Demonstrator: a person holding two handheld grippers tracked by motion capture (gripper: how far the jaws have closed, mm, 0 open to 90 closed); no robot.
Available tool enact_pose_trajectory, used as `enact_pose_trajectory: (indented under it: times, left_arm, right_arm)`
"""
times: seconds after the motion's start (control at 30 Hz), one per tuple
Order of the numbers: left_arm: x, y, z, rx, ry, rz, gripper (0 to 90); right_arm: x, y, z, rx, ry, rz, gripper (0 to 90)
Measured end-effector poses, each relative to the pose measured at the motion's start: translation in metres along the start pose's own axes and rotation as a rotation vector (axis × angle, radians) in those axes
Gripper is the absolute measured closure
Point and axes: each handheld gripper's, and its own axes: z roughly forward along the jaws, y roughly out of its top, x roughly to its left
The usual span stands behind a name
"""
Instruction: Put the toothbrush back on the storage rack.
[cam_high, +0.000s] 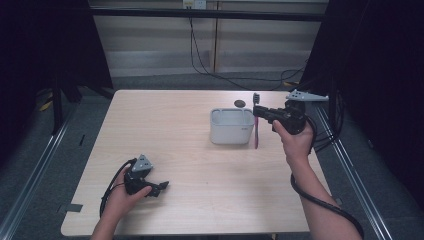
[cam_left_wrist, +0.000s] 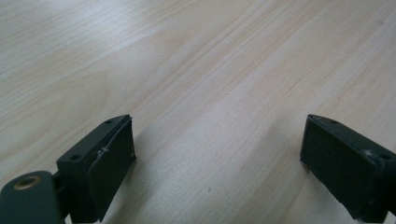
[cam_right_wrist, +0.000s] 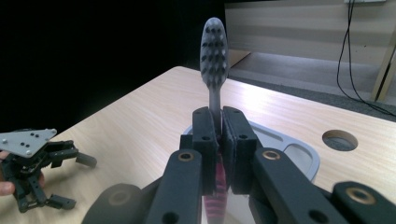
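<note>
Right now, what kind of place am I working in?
Probably a lab recording bench, not a home: a bare wooden table between dark curtains, metal rails beside it, and cables trailing from the wall. The right gripper holds a toothbrush beside a white bin.

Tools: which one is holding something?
The right tool, beside the white container: its jaws are shut on a toothbrush, held upright with bristles up. The left tool rests open near the table's front.

Looks like lab or recording rig, not home: lone light-wood table (cam_high: 200, 165) boxed in by black curtains (cam_high: 45, 45), metal floor rails (cam_high: 30, 175), loose cables (cam_high: 220, 75) along panelled wall (cam_high: 150, 45).
</note>
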Motion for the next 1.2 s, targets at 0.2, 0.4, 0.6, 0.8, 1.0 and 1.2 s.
enact_pose_trajectory:
  times: [0.2,0.4,0.6,0.8,1.0,1.2]
  left_arm:
    - [0.000,0.000,0.000,0.000,0.000,0.000,9.5]
    - [0.000,0.000,0.000,0.000,-0.002,0.000,9.5]
    - [0.000,0.000,0.000,0.000,-0.002,-0.002,9.5]
    - [0.000,0.000,0.000,0.000,-0.003,-0.002,9.5]
    - [0.000,0.000,0.000,0.000,-0.002,-0.001,9.5]
    - [0.000,0.000,0.000,0.000,-0.003,-0.003,9.5]
  right_arm:
    - [-0.002,0.005,0.001,-0.007,-0.007,-0.002,84.5]
    - [-0.003,0.012,0.002,-0.022,-0.012,-0.005,84.5]
    - [-0.002,0.019,0.006,-0.040,-0.010,-0.014,84.5]
    - [-0.001,0.027,0.009,-0.053,-0.016,-0.022,84.5]
    - [-0.002,0.032,0.010,-0.063,-0.023,-0.026,84.5]
    - [-0.003,0.037,0.011,-0.074,-0.031,-0.028,84.5]
